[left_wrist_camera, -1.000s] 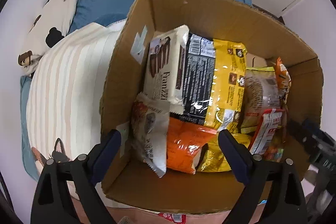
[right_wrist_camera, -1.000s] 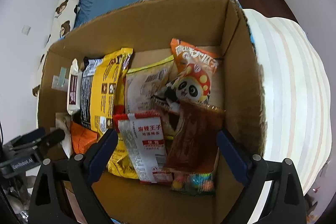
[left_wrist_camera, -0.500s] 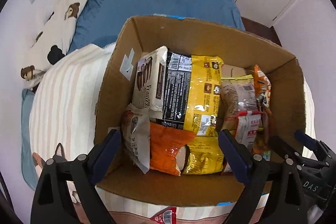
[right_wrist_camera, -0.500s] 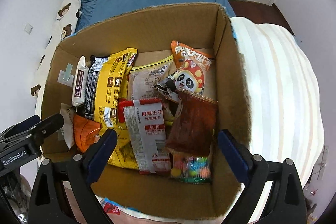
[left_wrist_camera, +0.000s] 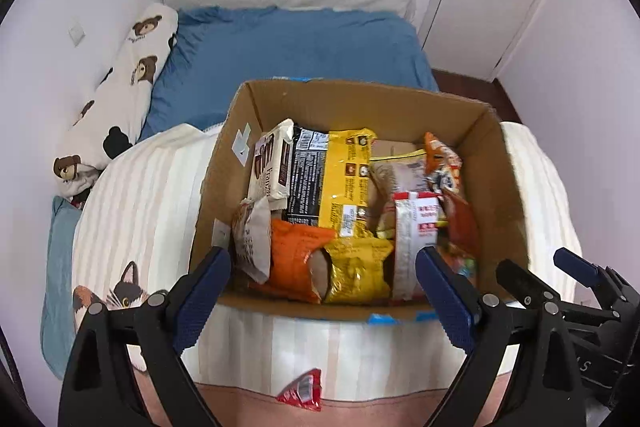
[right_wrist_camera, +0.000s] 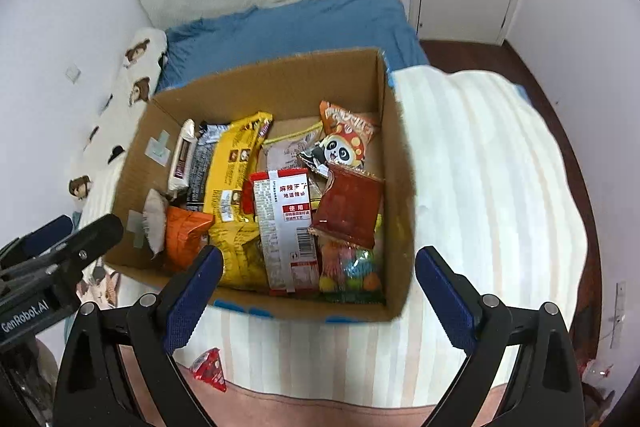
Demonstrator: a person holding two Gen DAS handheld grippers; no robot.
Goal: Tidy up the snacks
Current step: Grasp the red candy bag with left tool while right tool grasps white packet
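With both grippers' jaws apart and empty, your left gripper (left_wrist_camera: 323, 297) is nearer the red snack packet (left_wrist_camera: 301, 394) at bottom centre, outside the cardboard box (left_wrist_camera: 400, 103).

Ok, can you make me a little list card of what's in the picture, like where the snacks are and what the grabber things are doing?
Box: cardboard box on a striped blanket, open top
Snacks inside: panda bag, yellow bag, orange bag, candy balls, more
Snack left out: red packet on the blanket, in front of the box
Left gripper: open, empty
Right gripper: open, empty
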